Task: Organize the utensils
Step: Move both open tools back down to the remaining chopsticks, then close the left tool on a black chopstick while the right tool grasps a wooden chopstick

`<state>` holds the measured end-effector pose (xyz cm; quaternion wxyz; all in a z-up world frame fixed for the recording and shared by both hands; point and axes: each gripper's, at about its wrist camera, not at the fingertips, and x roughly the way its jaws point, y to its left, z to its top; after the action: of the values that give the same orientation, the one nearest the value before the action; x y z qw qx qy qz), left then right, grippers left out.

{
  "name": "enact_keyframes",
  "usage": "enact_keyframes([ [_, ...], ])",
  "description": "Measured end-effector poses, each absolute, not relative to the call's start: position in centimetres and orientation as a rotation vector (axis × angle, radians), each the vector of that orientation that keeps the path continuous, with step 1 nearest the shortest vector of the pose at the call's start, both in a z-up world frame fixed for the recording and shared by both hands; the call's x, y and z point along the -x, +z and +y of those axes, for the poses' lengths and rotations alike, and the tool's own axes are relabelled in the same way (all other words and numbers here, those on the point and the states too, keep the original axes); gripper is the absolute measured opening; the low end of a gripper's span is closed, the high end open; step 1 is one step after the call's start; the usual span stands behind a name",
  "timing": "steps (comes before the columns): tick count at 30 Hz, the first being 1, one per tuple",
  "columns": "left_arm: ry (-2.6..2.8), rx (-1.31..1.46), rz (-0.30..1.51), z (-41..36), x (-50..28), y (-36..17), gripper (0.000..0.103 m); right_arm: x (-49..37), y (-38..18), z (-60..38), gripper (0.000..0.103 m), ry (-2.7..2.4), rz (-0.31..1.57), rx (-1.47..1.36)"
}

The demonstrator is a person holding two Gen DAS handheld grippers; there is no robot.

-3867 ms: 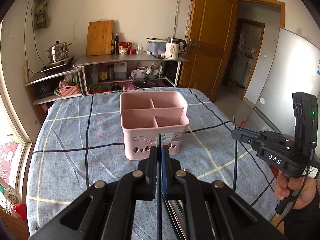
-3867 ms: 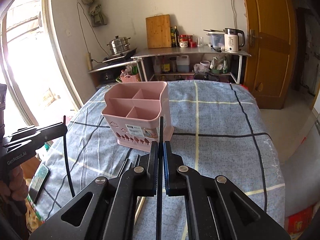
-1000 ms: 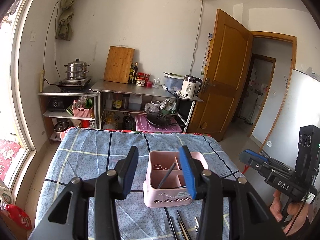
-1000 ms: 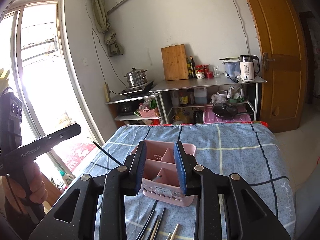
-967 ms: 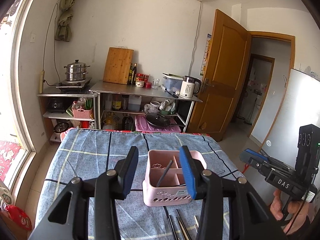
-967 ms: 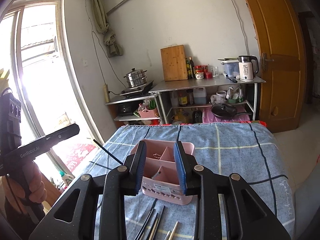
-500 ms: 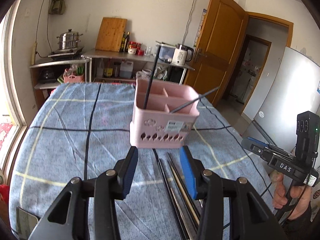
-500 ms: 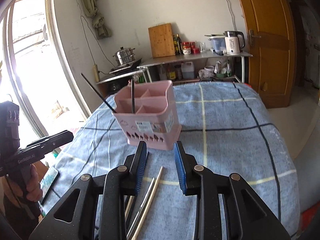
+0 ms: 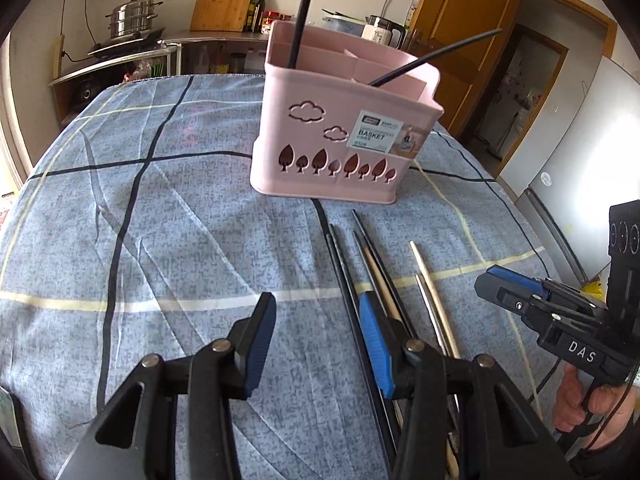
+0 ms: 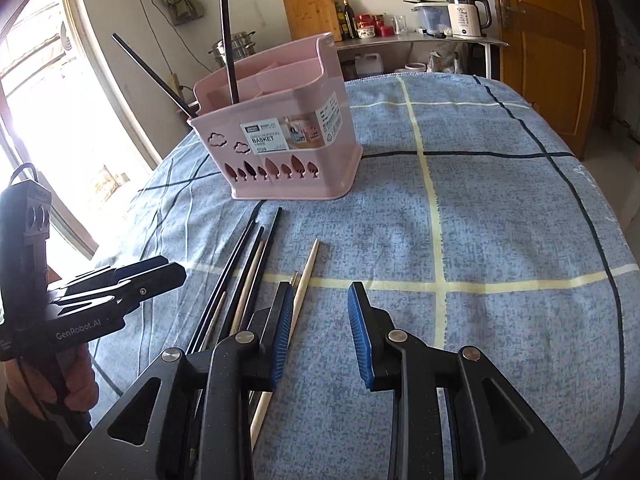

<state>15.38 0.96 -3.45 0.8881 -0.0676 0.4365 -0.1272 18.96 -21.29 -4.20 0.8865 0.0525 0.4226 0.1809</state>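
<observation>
A pink utensil basket (image 9: 344, 136) stands on the blue checked tablecloth (image 9: 160, 220), also in the right wrist view (image 10: 280, 136). Two black chopsticks (image 9: 300, 12) stand in it, one upright and one leaning (image 10: 156, 76). Several black and wooden chopsticks (image 9: 380, 280) lie on the cloth in front of the basket (image 10: 256, 276). My left gripper (image 9: 316, 340) is open and empty, low over the cloth just left of the loose chopsticks. My right gripper (image 10: 318, 332) is open and empty, low over the cloth just right of them. Each gripper shows in the other's view (image 9: 516, 292) (image 10: 160, 276).
A kitchen shelf with a kettle (image 10: 466, 20), cutting board (image 9: 224, 0) and steel pot (image 9: 132, 16) stands behind the table. A wooden door (image 10: 540, 40) is at the right. A window (image 10: 48, 120) is at the left. The table's edges curve close on both sides.
Both grippers have dropped from high above the basket to low over the cloth near the loose chopsticks. Both stay open. The two black chopsticks still stand in the basket.
</observation>
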Motion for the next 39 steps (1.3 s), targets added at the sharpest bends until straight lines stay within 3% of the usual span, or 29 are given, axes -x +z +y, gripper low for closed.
enact_keyframes([
  [18, -0.225, 0.066, 0.953, -1.1, -18.1, -4.7, 0.046, -23.0, -6.4, -19.2, 0.029, 0.359, 0.948, -0.057],
  [23, -0.213, 0.017, 0.947, -2.3, -18.1, -4.8, 0.055, -23.0, -6.4, -18.8, 0.029, 0.352, 0.942, -0.044],
  [27, -0.183, -0.078, 0.914, -3.5, -17.9, -5.1, 0.056, -22.9, -6.4, -18.8, 0.029, 0.351, 0.94, -0.035],
  [39, -0.166, 0.03, 0.914, -0.2, -17.5, -4.7, 0.058, -23.0, -6.4, -18.9, 0.029, 0.352, 0.941, -0.036],
])
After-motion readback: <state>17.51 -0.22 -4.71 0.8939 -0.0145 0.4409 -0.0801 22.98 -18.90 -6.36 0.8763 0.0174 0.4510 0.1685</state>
